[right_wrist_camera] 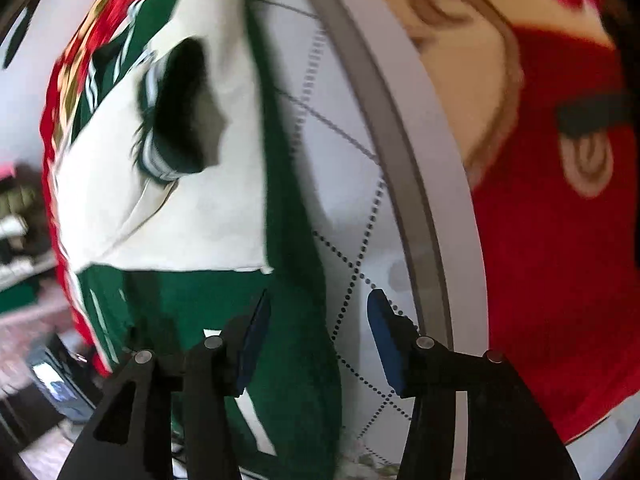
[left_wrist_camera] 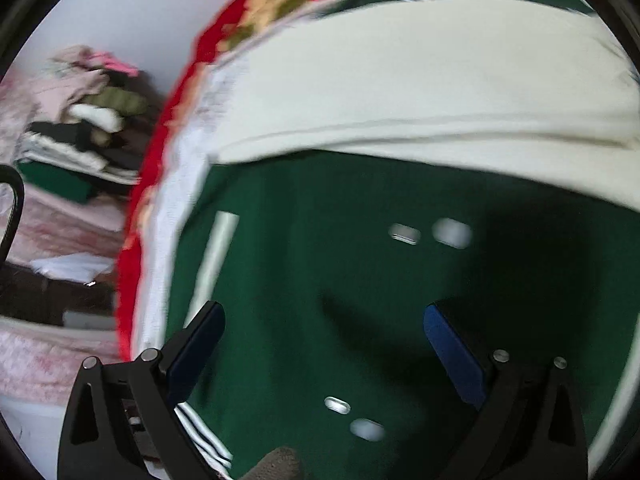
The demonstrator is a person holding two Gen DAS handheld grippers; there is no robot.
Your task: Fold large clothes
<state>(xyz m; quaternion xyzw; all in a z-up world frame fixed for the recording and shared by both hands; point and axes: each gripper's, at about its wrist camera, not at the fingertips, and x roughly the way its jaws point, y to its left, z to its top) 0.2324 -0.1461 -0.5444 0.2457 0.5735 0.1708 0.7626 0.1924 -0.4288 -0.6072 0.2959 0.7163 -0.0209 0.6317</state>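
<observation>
The jacket (left_wrist_camera: 320,280), green with a cream band (left_wrist_camera: 400,92) folded across it, lies flat on the white table (right_wrist_camera: 360,208), filling the middle of the left view. Its green edge runs down toward 6 o'clock in the right view, with a striped cuff (right_wrist_camera: 156,160) lying on the cream at about 10 o'clock.

The left gripper (left_wrist_camera: 324,320) hangs over the green cloth with its jaws wide apart and nothing between them. The right gripper (right_wrist_camera: 316,320) is also parted and empty, straddling the jacket's edge and the bare table.

My worry is that edge: with both tools free, the fold sits loose, and a pad brushing the hem could drag it open or skew it. The cloth looks thick and springy, so the cream layer may creep back. The snaps (left_wrist_camera: 404,234) could catch a finger too.

The table has a dotted diamond pattern and a grey rim (right_wrist_camera: 420,240); beyond it, at 3 o'clock, is a red patterned blanket (right_wrist_camera: 560,240). At 9 o'clock in the left view, a pile of clothes (left_wrist_camera: 88,120) sits against a pale wall.
</observation>
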